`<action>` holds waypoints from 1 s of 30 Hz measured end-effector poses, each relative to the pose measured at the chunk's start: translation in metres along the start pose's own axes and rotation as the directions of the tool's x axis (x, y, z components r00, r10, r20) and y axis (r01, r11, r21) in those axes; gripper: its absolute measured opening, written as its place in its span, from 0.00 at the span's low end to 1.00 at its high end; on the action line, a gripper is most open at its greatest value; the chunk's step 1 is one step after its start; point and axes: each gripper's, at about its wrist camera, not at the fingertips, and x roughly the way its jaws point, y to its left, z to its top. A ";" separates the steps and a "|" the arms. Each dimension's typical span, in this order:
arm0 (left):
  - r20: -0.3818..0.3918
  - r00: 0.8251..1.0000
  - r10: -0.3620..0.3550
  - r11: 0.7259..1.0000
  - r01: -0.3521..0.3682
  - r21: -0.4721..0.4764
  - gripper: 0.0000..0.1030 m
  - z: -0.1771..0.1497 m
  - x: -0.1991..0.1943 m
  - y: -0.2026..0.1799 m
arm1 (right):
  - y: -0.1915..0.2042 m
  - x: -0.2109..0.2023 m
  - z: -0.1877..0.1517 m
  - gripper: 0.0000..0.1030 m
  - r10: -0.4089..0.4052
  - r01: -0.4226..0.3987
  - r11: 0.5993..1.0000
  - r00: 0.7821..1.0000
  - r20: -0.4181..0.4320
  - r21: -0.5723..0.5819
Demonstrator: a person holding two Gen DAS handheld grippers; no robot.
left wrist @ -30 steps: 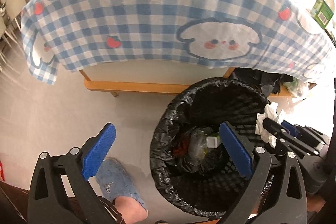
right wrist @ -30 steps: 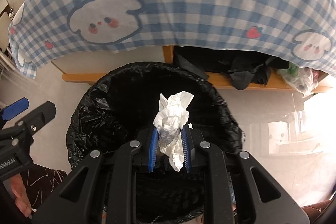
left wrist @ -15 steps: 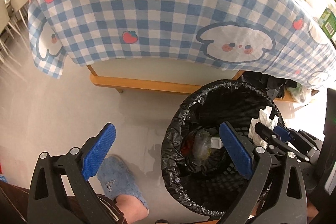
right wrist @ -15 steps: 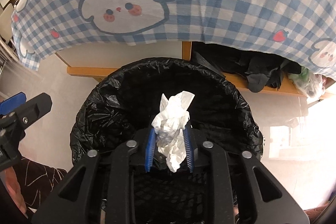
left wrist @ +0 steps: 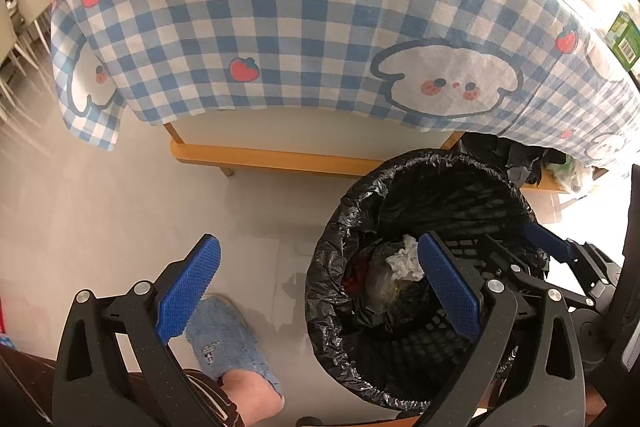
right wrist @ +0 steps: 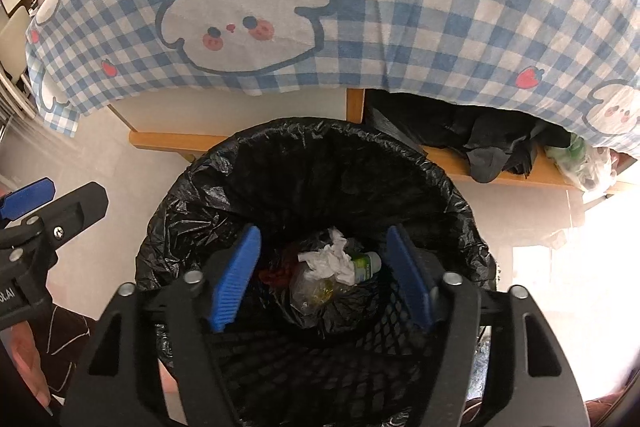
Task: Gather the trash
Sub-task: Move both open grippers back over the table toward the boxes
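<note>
A crumpled white tissue (right wrist: pixel 332 259) lies at the bottom of the black-lined trash bin (right wrist: pixel 224 187), on top of a clear bag, a small bottle and red scraps. My right gripper (right wrist: pixel 322 275) hangs over the bin's mouth; its jaws are opening and nothing sits between the blue pads. In the left wrist view the same tissue (left wrist: pixel 404 259) shows inside the bin (left wrist: pixel 332 227). My left gripper (left wrist: pixel 316 287) stands open beside the bin, one finger over the floor, the other over the bin's opening, holding nothing.
A table with a blue checked cloth (left wrist: pixel 304 27) overhangs just behind the bin; its wooden frame (left wrist: pixel 272 159) runs low. Dark clothes and a plastic bag (right wrist: pixel 584 171) lie under it at right. A person's foot in a blue slipper (left wrist: pixel 228 343) stands left of the bin.
My right gripper went from shut on the tissue to open, and the tissue dropped into the bin. The left gripper stayed open.
</note>
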 end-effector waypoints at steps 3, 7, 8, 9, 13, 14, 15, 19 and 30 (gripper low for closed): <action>0.004 1.000 0.004 1.000 -0.004 0.004 0.94 0.001 -0.003 0.000 | -0.004 -0.007 0.002 0.79 -0.020 0.020 1.000 1.000 0.012 0.009; 0.006 1.000 0.014 1.000 -0.014 0.019 0.94 0.002 -0.006 -0.002 | -0.013 -0.018 0.003 0.88 -0.054 0.053 0.998 0.998 0.030 0.034; 0.007 1.000 0.017 1.000 -0.017 0.023 0.94 0.003 -0.007 -0.003 | -0.016 -0.021 0.003 0.89 -0.060 0.059 0.997 0.998 0.035 0.042; 0.008 1.000 0.016 1.000 -0.016 0.025 0.94 0.004 -0.008 -0.004 | -0.020 -0.023 0.004 0.92 -0.066 0.064 0.997 0.997 0.038 0.050; 0.011 1.000 0.012 1.000 -0.012 0.024 0.94 0.007 -0.014 -0.005 | -0.033 -0.036 0.006 0.93 -0.085 0.080 0.993 0.995 0.053 0.086; 0.013 1.000 0.009 1.000 -0.009 0.022 0.94 0.008 -0.016 -0.006 | -0.037 -0.042 0.009 0.93 -0.092 0.086 0.992 0.994 0.061 0.096; 0.016 1.000 0.007 1.000 -0.007 0.021 0.94 0.009 -0.019 -0.006 | -0.040 -0.046 0.011 0.93 -0.097 0.090 0.991 0.993 0.066 0.101; 0.025 1.000 0.010 1.000 -0.010 0.017 0.94 0.014 -0.029 -0.009 | -0.051 -0.070 0.020 0.93 -0.115 0.099 0.986 0.987 0.112 0.137; 0.078 0.997 -0.018 0.999 0.016 0.029 0.94 0.035 -0.087 -0.021 | -0.073 -0.137 0.041 0.93 -0.139 0.104 0.981 0.965 0.224 0.162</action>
